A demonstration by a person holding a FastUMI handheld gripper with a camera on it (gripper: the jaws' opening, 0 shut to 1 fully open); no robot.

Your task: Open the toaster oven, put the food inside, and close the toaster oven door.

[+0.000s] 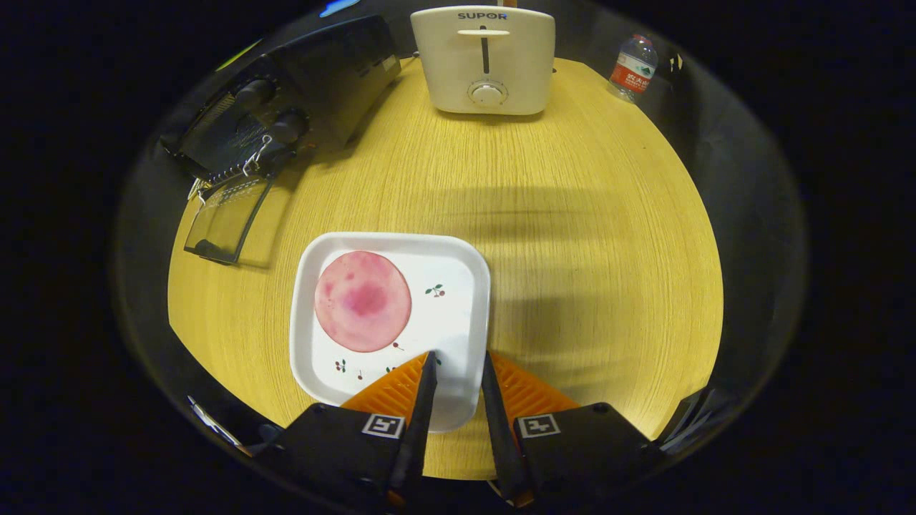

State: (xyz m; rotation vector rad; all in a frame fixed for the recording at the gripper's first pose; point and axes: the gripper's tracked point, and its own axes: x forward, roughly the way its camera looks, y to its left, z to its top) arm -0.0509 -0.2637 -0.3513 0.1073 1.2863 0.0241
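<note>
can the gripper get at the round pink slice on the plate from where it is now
Probably yes. The gripper is open over the white plate's near edge, and the pink slice lies flat just ahead, beside one finger, with nothing between. A small sideways shift looks needed.

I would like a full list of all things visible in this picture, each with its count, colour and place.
Table: one, light wood, under everything.
Toaster oven: one, black, far left corner of the table, glass door already folded down.
Toaster: one, cream white, far edge of the table, middle.
Water bottle: one, clear with red label, far right, beyond the table's edge.
Plate: one, white, square with small cherry prints, just ahead of the fingers.
Food slice: one, pink, round, flat on the plate's left part.
Gripper: one, fingers apart and holding nothing, tips over the plate's near right part.
</note>
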